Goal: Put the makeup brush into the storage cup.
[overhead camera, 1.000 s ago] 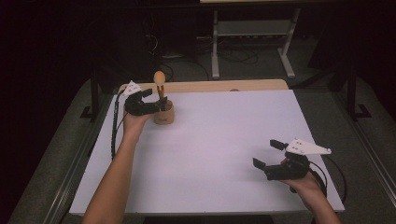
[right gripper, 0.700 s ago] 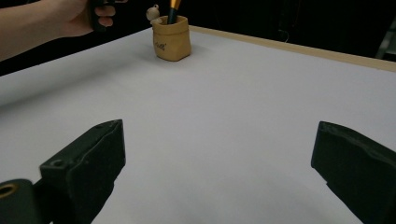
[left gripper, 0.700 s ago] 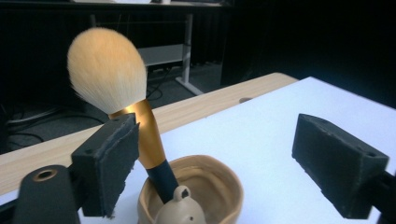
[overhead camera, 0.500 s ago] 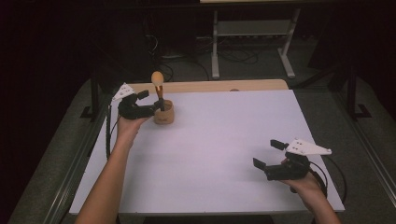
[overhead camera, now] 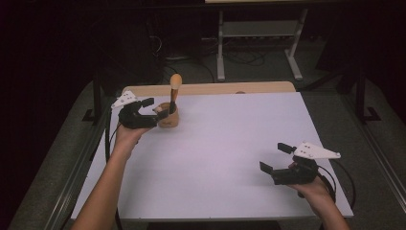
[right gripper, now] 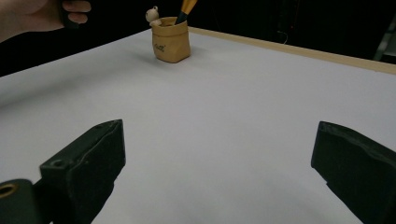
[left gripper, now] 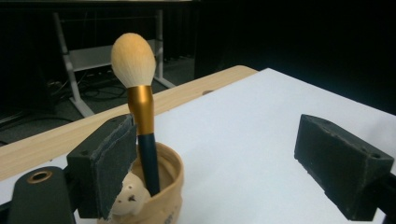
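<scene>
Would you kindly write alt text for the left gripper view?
A makeup brush with a cream head, gold ferrule and dark handle stands in a small tan pot on a white table. The open left gripper has one black finger beside the pot.

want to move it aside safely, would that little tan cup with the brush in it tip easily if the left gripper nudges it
Probably yes. The cup is small and narrow, while the brush stands tall above its rim and leans, so the weight likely sits high. It looks like soft, bag-shaped material, so it may dent rather than slide. The left gripper, open beside it, should push low.
</scene>
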